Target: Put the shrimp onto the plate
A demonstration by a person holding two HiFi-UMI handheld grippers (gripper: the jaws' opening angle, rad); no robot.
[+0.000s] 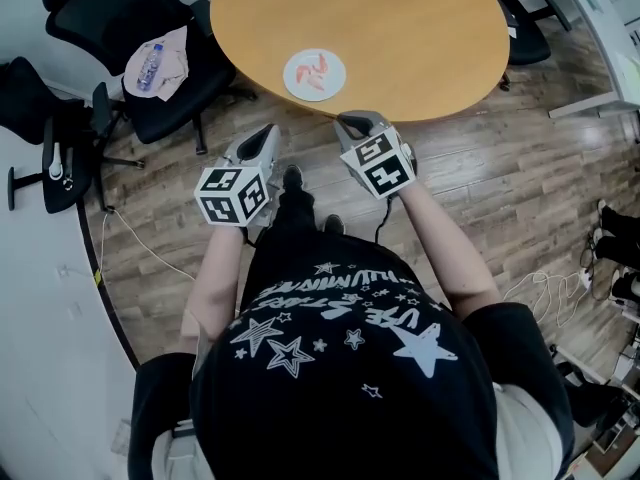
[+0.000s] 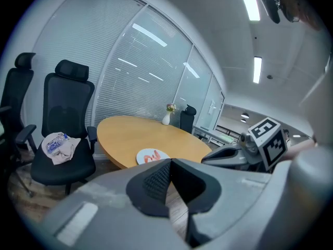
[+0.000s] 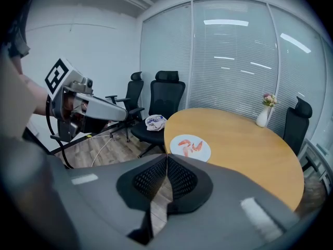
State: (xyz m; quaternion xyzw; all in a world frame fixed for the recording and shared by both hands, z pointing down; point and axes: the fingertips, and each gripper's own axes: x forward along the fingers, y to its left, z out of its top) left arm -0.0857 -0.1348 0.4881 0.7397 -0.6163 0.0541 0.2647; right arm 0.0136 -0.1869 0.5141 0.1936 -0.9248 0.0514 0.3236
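From the head view, a round wooden table (image 1: 420, 28) carries a white plate (image 1: 332, 86) near its closer edge, and the orange shrimp (image 1: 316, 70) lie on that plate. The left gripper (image 1: 268, 130) and the right gripper (image 1: 352, 120) are held over the wood floor (image 1: 520, 188), short of the table edge and apart from the plate. Each bears a cube of black-and-white square markers. The person's black shirt (image 1: 340, 358) has white stars and a line of lettering, seen upside down and not clearly readable. To the left, a black office chair (image 1: 170, 118) holds a crumpled cloth (image 1: 172, 63) with a plastic bottle (image 1: 148, 66) on it; the bottle's label is too small to read. A thin cable (image 1: 140, 246) trails over the floor.

In the left gripper view, the two dark pads meet at their tips with nothing between them. Beyond them lie the plate with shrimp, a small white vase (image 2: 166, 119) of flowers at the table's far side, and the right gripper at the right.

In the right gripper view, its pads likewise touch at the tips and grip nothing. The plate sits just past them, the shrimp on it, with slatted blinds (image 3: 234, 61) behind the table.
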